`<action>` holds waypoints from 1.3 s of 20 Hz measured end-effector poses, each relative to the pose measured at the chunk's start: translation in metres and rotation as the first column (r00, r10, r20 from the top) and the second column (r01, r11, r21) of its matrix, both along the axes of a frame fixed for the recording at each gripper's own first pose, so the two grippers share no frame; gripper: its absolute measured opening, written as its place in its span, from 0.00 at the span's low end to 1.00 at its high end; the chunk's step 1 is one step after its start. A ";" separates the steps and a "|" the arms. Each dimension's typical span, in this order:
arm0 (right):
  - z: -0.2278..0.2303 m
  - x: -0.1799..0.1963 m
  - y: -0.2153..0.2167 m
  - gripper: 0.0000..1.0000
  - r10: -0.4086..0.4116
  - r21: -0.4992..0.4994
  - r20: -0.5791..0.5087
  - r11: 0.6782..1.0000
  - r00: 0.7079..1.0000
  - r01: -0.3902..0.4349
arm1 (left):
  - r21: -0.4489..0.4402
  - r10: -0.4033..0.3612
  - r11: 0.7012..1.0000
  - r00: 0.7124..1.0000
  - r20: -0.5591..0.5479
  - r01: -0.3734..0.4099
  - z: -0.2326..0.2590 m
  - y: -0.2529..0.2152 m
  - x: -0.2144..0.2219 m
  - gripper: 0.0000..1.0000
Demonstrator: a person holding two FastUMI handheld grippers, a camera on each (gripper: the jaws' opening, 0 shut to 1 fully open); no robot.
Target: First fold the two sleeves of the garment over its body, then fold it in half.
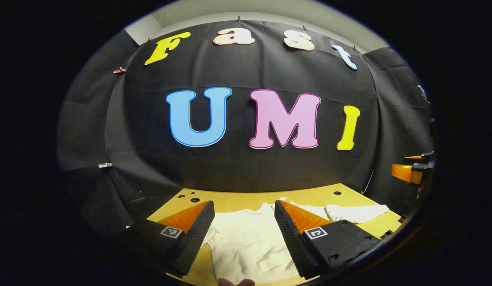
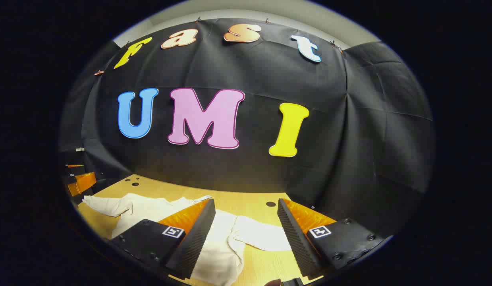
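Wooden table (image 1: 238, 200) | rumpled cream garment (image 1: 249, 242) | both tongs agape

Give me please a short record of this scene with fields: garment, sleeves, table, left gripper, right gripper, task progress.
garment: white top, lying flat on the table
sleeves: both spread outward, one and the other, not folded over the body
table: wooden top with small holes
left gripper: open, above the garment, holding nothing
right gripper: open, above the garment, holding nothing
task progress: no fold is made yet
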State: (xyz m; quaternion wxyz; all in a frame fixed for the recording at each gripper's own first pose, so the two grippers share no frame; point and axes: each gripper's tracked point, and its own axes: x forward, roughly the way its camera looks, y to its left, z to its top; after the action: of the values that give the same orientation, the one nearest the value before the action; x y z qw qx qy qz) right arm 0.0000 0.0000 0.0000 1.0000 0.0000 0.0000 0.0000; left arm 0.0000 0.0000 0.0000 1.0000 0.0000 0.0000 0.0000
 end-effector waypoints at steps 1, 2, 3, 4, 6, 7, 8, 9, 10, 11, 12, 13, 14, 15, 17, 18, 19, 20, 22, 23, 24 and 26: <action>-0.001 0.001 0.000 0.98 0.002 0.002 -0.002 1.000 1.000 -0.002 | 0.004 0.000 1.000 1.000 -0.003 0.000 -0.002 -0.001 0.001 0.96; -0.001 0.002 0.001 0.98 0.003 0.001 -0.002 1.000 1.000 -0.003 | 0.006 -0.003 1.000 1.000 -0.004 0.003 -0.001 -0.003 0.001 0.96; -0.001 0.004 0.001 0.98 0.006 -0.001 -0.004 1.000 1.000 -0.006 | 0.010 -0.006 1.000 1.000 -0.004 0.006 0.001 -0.003 0.002 0.96; -0.002 0.005 0.001 0.97 0.007 -0.002 -0.003 1.000 1.000 -0.007 | 0.014 -0.008 1.000 1.000 -0.002 0.008 -0.001 -0.006 0.003 0.96; -0.002 0.005 0.000 0.97 0.011 0.000 -0.004 1.000 1.000 -0.011 | 0.019 -0.011 1.000 1.000 -0.001 0.011 0.000 -0.006 0.004 0.96; -0.003 0.006 -0.001 0.97 0.012 0.000 -0.005 1.000 1.000 -0.012 | 0.020 -0.015 1.000 1.000 -0.003 0.015 -0.002 -0.010 0.005 0.95; -0.004 0.007 -0.002 0.98 0.012 0.001 -0.007 1.000 1.000 -0.012 | 0.020 -0.015 1.000 1.000 -0.005 0.016 -0.001 -0.011 0.005 0.96; -0.005 0.008 -0.003 0.98 0.012 0.003 -0.010 1.000 1.000 -0.012 | 0.021 -0.018 1.000 1.000 -0.008 0.018 -0.004 -0.014 0.005 0.96; -0.006 0.007 -0.005 0.98 0.011 0.007 -0.013 1.000 1.000 -0.011 | 0.023 -0.019 1.000 1.000 -0.011 0.019 -0.004 -0.016 0.005 0.96; -0.007 0.007 -0.006 0.98 0.011 0.013 -0.016 1.000 1.000 -0.011 | 0.025 -0.020 0.999 1.000 -0.014 0.021 -0.005 -0.018 0.005 0.96; -0.008 0.007 -0.007 0.98 0.012 0.016 -0.018 1.000 1.000 -0.012 | 0.026 -0.021 0.999 1.000 -0.015 0.022 -0.005 -0.019 0.005 0.96; -0.009 0.008 -0.009 0.98 0.011 0.015 -0.021 1.000 1.000 -0.010 | 0.027 -0.023 0.999 1.000 -0.017 0.023 -0.006 -0.022 0.005 0.96; -0.011 0.008 -0.013 0.98 0.008 0.013 -0.024 1.000 1.000 -0.008 | 0.028 -0.023 0.999 1.000 -0.019 0.023 -0.006 -0.023 0.004 0.96; -0.013 0.010 -0.017 0.98 0.003 0.015 -0.030 1.000 1.000 -0.002 | 0.030 -0.022 0.999 1.000 -0.019 0.023 -0.005 -0.025 0.005 0.96; -0.020 0.016 -0.034 0.98 -0.021 0.024 -0.054 0.999 0.998 0.022 | 0.032 -0.022 0.999 1.000 -0.023 0.022 -0.006 -0.029 0.004 0.95; -0.029 0.020 -0.046 0.97 -0.039 0.025 -0.081 0.999 0.996 0.041 | 0.034 -0.021 0.999 0.999 -0.027 0.022 -0.008 -0.031 0.004 0.96; -0.040 0.024 -0.059 0.97 -0.058 0.019 -0.116 0.998 0.992 0.061 | 0.037 -0.020 0.999 0.999 -0.033 0.021 -0.009 -0.034 0.003 0.96; -0.051 0.027 -0.076 0.98 -0.086 0.013 -0.151 0.996 0.985 0.089 | 0.041 -0.019 0.999 0.999 -0.038 0.020 -0.011 -0.036 0.003 0.95; -0.075 0.034 -0.108 0.98 -0.123 0.030 -0.210 0.991 0.970 0.132 | 0.051 -0.015 0.999 0.999 -0.048 0.017 -0.014 -0.041 0.003 0.96; -0.090 0.039 -0.125 0.98 -0.141 0.040 -0.246 0.987 0.959 0.156 | 0.054 -0.014 0.998 0.999 -0.052 0.017 -0.014 -0.043 0.003 0.95; -0.107 0.042 -0.140 0.98 -0.159 0.046 -0.284 0.983 0.946 0.179 | 0.058 -0.011 0.998 0.998 -0.057 0.014 -0.016 -0.046 0.003 0.95; -0.140 0.053 -0.171 0.98 -0.192 0.045 -0.343 0.975 0.920 0.220 | 0.060 -0.004 0.998 0.998 -0.070 0.008 -0.019 -0.052 0.003 0.95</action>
State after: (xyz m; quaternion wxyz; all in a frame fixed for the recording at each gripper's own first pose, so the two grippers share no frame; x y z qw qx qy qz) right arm 0.0531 -0.1713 -0.1398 0.9789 0.0413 0.1706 -0.1051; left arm 0.0033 -0.0519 -0.0193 0.9989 0.0300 0.0350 -0.0030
